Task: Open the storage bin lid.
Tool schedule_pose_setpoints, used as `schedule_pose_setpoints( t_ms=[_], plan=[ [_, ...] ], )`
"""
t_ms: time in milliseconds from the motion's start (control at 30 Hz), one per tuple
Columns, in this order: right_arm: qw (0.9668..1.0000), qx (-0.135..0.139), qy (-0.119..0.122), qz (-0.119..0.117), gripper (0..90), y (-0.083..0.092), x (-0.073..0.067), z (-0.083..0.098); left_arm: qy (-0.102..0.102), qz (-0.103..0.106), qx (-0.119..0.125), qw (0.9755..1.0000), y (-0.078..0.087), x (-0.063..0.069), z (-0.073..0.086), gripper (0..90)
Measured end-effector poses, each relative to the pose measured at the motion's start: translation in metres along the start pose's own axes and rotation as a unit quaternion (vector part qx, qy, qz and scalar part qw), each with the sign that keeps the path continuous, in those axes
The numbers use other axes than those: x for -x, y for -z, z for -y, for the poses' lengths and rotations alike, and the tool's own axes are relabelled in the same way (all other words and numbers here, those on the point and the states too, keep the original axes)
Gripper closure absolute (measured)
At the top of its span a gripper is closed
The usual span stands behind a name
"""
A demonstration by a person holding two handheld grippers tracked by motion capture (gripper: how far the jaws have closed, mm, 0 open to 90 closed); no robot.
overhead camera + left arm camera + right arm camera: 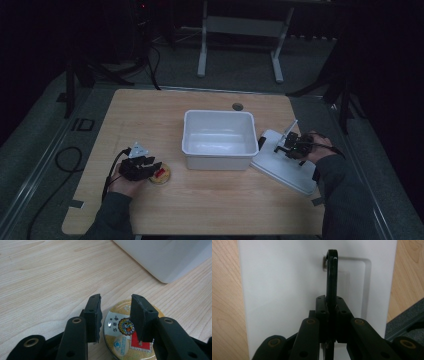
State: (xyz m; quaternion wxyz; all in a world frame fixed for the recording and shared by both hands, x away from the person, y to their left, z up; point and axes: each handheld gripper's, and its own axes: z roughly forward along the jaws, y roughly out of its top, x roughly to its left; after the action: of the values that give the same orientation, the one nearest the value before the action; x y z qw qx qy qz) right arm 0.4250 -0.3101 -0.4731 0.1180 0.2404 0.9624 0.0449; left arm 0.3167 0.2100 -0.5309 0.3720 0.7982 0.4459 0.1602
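A round gold tin [163,174] with a red label lies flat on the wooden table, left of the white bin [218,161]. My left gripper [150,168] hovers low over the tin [120,342] with its jaws open; one finger [141,317] stands over the tin's top, the other beside its rim. A flat white lid [281,168] rests on the table right of the bin, one edge against it. My right gripper [288,145] is shut on the lid's thin black handle [332,270], which stands upright from the lid [277,290].
The bin [165,257] is deep and nothing shows inside it. A grommet hole [237,106] sits near the table's far edge. The table's right edge [404,315] drops off just past the lid. Bare wood lies in front of the bin.
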Motion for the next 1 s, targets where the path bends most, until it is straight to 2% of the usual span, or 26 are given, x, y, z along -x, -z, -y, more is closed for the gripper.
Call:
schedule_pose_setpoints(
  t_ms=[233,367,633,733,1000],
  plan=[
    [1.0000,0.005,-0.001,-0.002,82.4,0.000,-0.001,0.000,-0.001,-0.001,0.000,1.0000,0.001,0.001,-0.001,59.4],
    [0.9999,0.010,0.000,0.004,72.8,0.003,-0.003,-0.001,0.000,-0.001,0.001,1.0000,0.002,0.000,-0.002,58.6],
    [0.9998,0.017,-0.006,-0.003,52.5,0.005,-0.008,0.001,-0.001,-0.007,-0.004,1.0000,0.003,0.000,-0.007,55.6],
    [0.9998,0.020,0.002,-0.001,48.4,0.008,-0.013,0.000,-0.001,-0.009,-0.004,0.9999,0.005,-0.002,-0.009,55.6],
    [0.9988,0.047,-0.004,0.016,41.3,0.015,-0.022,0.004,-0.002,-0.008,-0.016,0.9998,0.006,-0.003,-0.010,55.2]
  ],
)
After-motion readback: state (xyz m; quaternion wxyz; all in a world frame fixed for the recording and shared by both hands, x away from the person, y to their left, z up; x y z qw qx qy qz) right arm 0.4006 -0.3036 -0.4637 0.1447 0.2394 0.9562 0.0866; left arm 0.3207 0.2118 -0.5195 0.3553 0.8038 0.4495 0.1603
